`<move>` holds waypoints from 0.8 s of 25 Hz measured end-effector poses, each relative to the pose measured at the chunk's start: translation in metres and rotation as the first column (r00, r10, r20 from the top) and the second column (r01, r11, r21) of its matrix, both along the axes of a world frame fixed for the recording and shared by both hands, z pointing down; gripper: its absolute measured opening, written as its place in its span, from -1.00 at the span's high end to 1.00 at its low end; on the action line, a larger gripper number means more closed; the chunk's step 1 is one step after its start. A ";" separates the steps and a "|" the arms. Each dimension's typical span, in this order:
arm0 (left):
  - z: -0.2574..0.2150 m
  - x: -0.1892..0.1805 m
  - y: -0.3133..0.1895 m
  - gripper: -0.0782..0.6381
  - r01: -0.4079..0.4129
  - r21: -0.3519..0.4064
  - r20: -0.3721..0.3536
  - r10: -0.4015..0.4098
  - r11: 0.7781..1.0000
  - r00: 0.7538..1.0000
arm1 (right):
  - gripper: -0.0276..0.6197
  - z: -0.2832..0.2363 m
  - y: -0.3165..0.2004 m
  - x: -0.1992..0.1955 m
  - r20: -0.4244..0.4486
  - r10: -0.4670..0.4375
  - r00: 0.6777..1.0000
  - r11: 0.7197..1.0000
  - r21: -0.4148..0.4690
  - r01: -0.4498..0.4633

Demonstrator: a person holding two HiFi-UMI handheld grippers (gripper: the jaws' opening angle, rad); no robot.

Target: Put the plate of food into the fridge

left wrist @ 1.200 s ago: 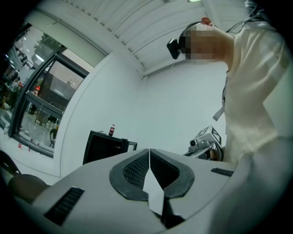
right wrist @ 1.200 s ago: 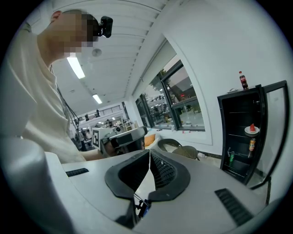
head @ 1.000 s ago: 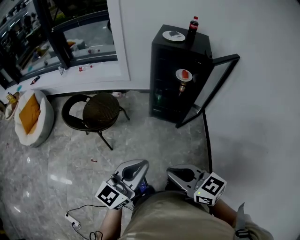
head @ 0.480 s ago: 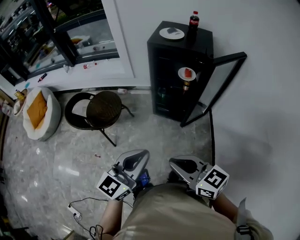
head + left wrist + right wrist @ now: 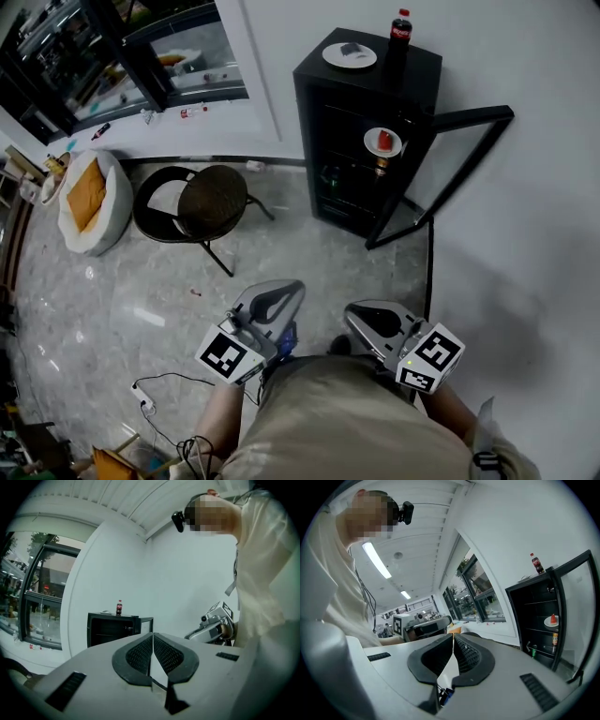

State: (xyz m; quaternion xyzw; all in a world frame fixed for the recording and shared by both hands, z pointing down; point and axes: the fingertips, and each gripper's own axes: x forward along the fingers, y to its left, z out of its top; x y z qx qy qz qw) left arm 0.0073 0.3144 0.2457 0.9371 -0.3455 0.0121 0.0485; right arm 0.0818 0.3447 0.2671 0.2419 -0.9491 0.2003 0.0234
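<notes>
Both tools are at my waist. The left gripper has its jaws pressed together w/ nothing between them, and the right gripper is the same, closed and empty. Neither has moved much vs a sec ago; they've only drifted a bit to the right in the head view.

What changed is the framing. The mini fridge has slid up toward the top edge, and more floor, the round chair and the cushion now show on the left. I read that as me backing off or lifting my head, not reaching in.

The plate of food, w/ a red piece on it, sits on an upper shelf inside the fridge, same spot as before. It also shows in the right gripper view, well away from my jaws. The glass door still hangs wide open to the right.

On top of the fridge, a 2nd plate and a cola bottle are untouched.

So the put-in looks done, imo. The only thing left might be shutting the door, tho the task doesn't ask for it. If I do, I'd have to step back in, since both grippers are well apart from it now.
</notes>
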 end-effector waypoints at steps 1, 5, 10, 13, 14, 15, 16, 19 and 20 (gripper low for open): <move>0.000 0.008 -0.003 0.75 -0.002 0.000 0.008 0.002 1.000 1.000 | 0.84 0.001 -0.003 0.007 0.004 0.001 1.000 1.000 -0.002 -0.001; 0.000 0.036 -0.008 0.75 -0.026 -0.001 0.053 0.026 1.000 0.998 | 0.84 0.005 -0.009 0.026 0.020 0.005 1.000 1.000 -0.015 -0.005; 0.003 0.047 -0.014 0.75 -0.033 -0.019 0.072 0.034 0.999 0.997 | 0.84 0.007 -0.010 0.037 0.038 0.016 0.999 1.000 -0.026 -0.015; 0.001 0.050 -0.019 0.75 -0.035 -0.014 0.080 0.036 0.999 0.996 | 0.84 0.010 -0.011 0.043 0.038 0.027 0.999 0.999 -0.034 -0.025; 0.001 0.050 -0.021 0.75 -0.038 -0.014 0.080 0.039 0.999 0.996 | 0.84 0.010 -0.012 0.044 0.037 0.031 0.999 0.999 -0.035 -0.029; 0.001 0.050 -0.023 0.75 -0.041 -0.014 0.078 0.042 0.999 0.996 | 0.84 0.011 -0.013 0.044 0.035 0.036 0.999 0.999 -0.035 -0.034; 0.002 0.050 -0.025 0.75 -0.045 -0.013 0.076 0.046 0.999 0.996 | 0.84 0.011 -0.015 0.045 0.033 0.042 0.999 0.999 -0.033 -0.041; 0.005 0.047 -0.032 0.75 -0.056 -0.006 0.067 0.056 0.998 0.996 | 0.84 0.012 -0.023 0.045 0.024 0.063 0.998 0.998 -0.026 -0.062; 0.006 0.046 -0.036 0.75 -0.060 -0.004 0.063 0.061 0.998 0.996 | 0.84 0.012 -0.025 0.044 0.018 0.069 0.997 0.997 -0.024 -0.069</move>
